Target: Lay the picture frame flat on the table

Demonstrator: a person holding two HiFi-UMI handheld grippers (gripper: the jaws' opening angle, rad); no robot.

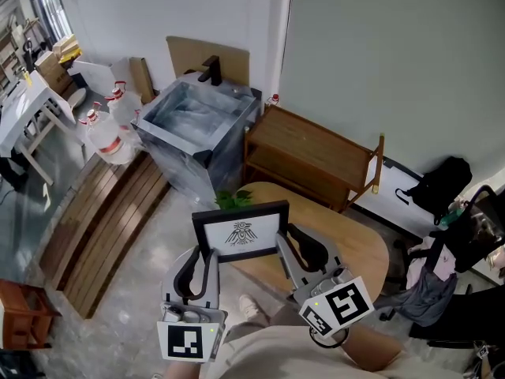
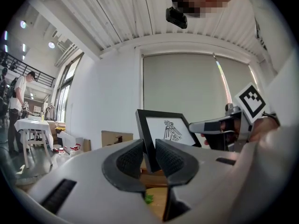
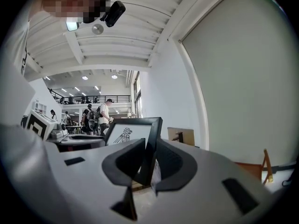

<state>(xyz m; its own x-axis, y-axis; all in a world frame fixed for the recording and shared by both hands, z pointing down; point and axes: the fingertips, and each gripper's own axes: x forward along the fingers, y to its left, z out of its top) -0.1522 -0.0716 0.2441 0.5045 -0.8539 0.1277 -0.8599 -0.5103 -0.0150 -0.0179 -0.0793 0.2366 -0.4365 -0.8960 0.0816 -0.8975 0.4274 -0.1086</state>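
The picture frame (image 1: 242, 231) is black, with a white sheet showing a bird emblem. It is held up over the near left edge of the round wooden table (image 1: 359, 247), face tilted toward me. My left gripper (image 1: 207, 253) is shut on its left edge and my right gripper (image 1: 286, 239) on its right edge. In the left gripper view the frame (image 2: 170, 129) rises from between the jaws of the left gripper (image 2: 149, 155). In the right gripper view the frame's right side (image 3: 152, 139) sits clamped in the right gripper (image 3: 149, 161).
A small green plant (image 1: 234, 199) sits just behind the frame. Beyond the table stand a low wooden bench (image 1: 316, 152) and a grey tub (image 1: 197, 121), with water jugs (image 1: 106, 133) to their left. A chair piled with clothes (image 1: 442, 267) is at the right.
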